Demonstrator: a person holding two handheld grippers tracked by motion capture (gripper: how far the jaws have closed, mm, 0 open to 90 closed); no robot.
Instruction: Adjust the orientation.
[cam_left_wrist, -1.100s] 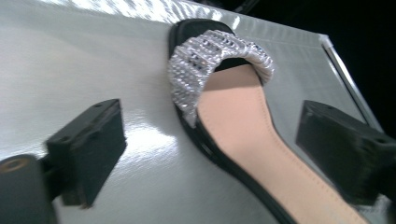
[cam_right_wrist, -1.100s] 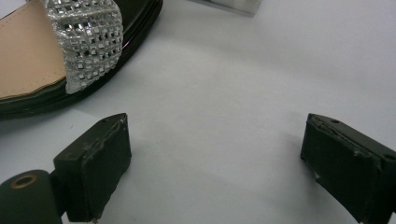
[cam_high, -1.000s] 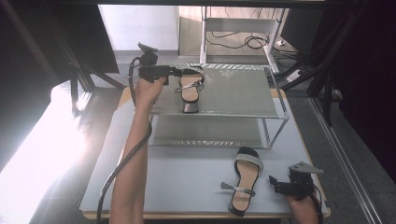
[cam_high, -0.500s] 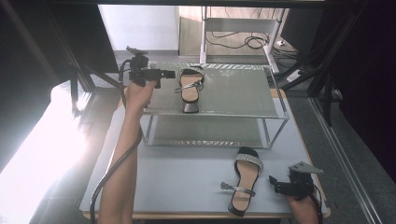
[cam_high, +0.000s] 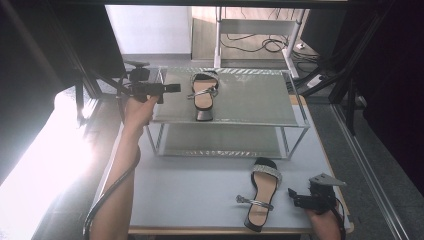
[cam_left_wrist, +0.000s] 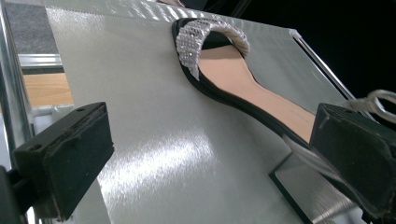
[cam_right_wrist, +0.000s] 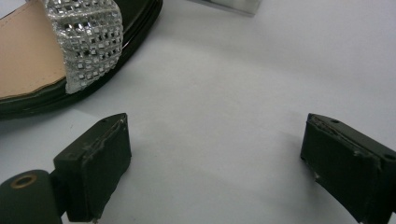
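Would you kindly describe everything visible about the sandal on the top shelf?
The sandal on the top shelf has a black sole, tan insole, a glittering silver toe band, a thin silver strap and a mirrored block heel. It lies flat, sole down, on the shelf rack. The open left claw is just beside it, not gripping.

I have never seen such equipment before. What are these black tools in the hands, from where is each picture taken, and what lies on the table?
A person holds a handheld tool with two jaws in each hand; no robot is involved. The high view looks down on the table. The left gripper is at the left edge of the metal rack, beside one sandal on the top shelf. The right gripper rests near a second sandal on the table. The other two pictures come from cameras riding on each gripper, looking along its black jaws. Both grippers are open and hold nothing.
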